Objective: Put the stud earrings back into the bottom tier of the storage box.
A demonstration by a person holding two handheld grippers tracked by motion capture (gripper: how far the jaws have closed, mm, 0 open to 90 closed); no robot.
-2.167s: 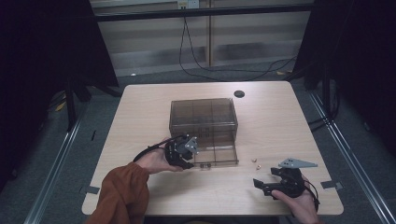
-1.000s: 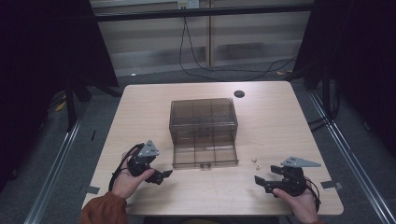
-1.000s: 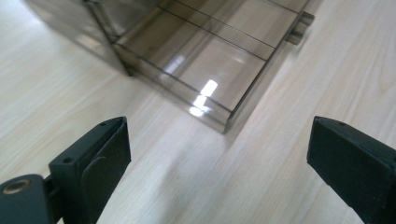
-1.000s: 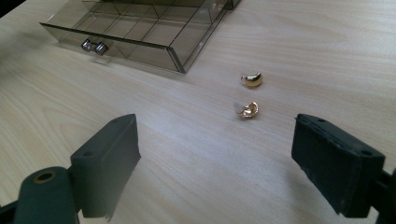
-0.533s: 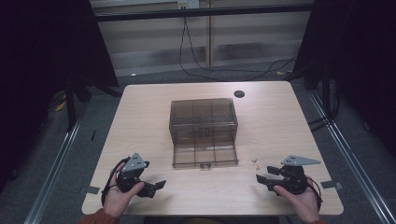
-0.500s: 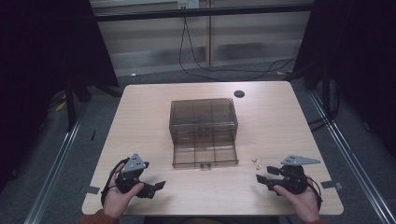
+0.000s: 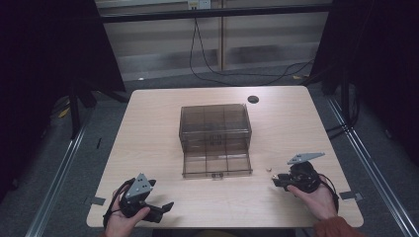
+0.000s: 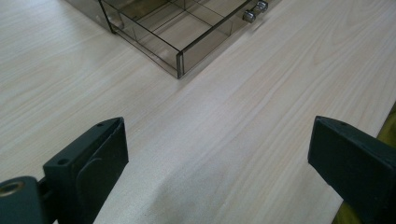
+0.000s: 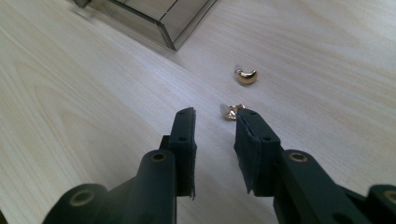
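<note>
In the right gripper view, the right gripper (image 9: 215, 116) rises from the bottom of the frame with its jaws drawn close; they have just been closing, a narrow gap is left between them, and nothing is pinched in it. Just past the tip of the jaw at the right of that frame lies a small gold earring (image 9: 231, 111), touching or almost touching that tip; which one cannot be told. A little farther up the frame, apart from the first, rests a second gold earring (image 9: 246, 76).

In the left gripper view, the left gripper (image 8: 219, 144) shows its jaws spread wide at the lower corners, with bare table (image 8: 261, 93) between them and nothing held.

Beyond, at the top of both gripper views, stands the smoky clear plastic box (image 7: 215, 129). In the high view it sits at the middle of the table, its bottom drawer (image 7: 217, 164) pulled out toward the lower edge. A small black disc (image 7: 253, 99) lies near the far edge.
</note>
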